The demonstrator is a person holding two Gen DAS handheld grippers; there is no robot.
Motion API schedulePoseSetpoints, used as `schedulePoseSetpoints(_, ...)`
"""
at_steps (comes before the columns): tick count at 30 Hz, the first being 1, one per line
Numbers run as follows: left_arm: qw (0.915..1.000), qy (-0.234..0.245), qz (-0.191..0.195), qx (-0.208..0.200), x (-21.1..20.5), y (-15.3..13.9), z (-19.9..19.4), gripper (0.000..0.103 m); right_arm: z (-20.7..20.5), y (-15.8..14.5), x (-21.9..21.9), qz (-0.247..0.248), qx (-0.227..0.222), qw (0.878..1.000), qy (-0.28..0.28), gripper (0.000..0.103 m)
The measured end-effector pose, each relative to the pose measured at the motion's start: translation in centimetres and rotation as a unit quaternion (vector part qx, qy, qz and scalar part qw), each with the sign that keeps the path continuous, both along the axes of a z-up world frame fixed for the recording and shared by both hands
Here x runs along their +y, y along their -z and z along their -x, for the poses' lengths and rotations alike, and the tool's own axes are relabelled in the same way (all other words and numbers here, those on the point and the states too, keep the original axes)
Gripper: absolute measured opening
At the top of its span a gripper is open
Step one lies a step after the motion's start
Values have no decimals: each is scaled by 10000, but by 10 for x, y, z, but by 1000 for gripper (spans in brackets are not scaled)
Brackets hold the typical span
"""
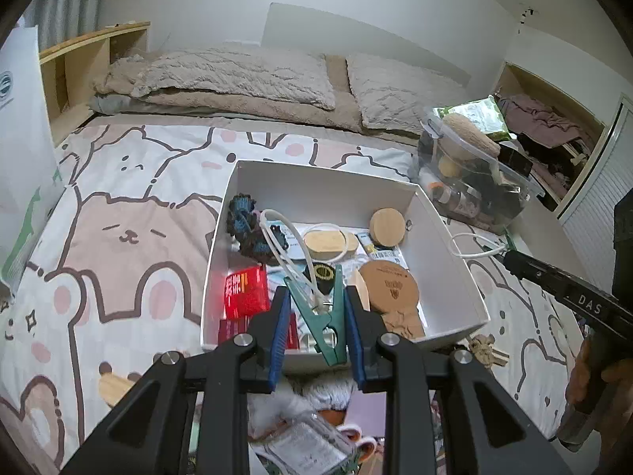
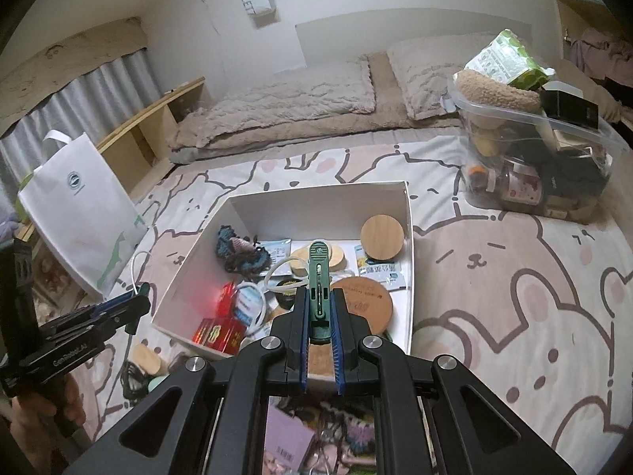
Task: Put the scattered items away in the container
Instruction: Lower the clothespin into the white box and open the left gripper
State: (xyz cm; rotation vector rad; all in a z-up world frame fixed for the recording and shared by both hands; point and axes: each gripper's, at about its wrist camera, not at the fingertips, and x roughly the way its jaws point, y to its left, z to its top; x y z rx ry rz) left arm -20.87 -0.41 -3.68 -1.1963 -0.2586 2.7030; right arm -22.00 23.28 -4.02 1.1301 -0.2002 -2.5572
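Note:
A white open box (image 1: 451, 237) (image 2: 409, 237) sits on the cartoon-bear bedsheet, holding a red packet (image 1: 245, 291), wooden lids (image 1: 387, 226), a cork coaster (image 1: 389, 287), dark yarn (image 1: 245, 223) and sachets. My left gripper (image 1: 314, 308) is shut on a green clothes peg (image 1: 316, 312) with a white cable (image 1: 285, 245) looped through it, over the box's near edge. My right gripper (image 2: 318, 316) is shut on a second green clothes peg (image 2: 318, 273), pointing over the box's near side. The left gripper also shows in the right wrist view (image 2: 138, 304), left of the box.
A clear plastic bin (image 1: 474, 182) (image 2: 542, 166) full of items stands right of the box. A white paper bag (image 2: 83, 213) stands at the left. Pillows (image 1: 237, 75) line the headboard. Loose items lie on the sheet near the box's front, including keys (image 1: 484, 350) and a wooden piece (image 2: 148, 358).

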Motion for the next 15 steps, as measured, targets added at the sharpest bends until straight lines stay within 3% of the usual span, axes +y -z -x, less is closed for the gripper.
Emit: schedulePoseSetpoints(15,9995,77,-41,-295,-6,2,49,27,50,14,-25,91,-693,9974,-153,12)
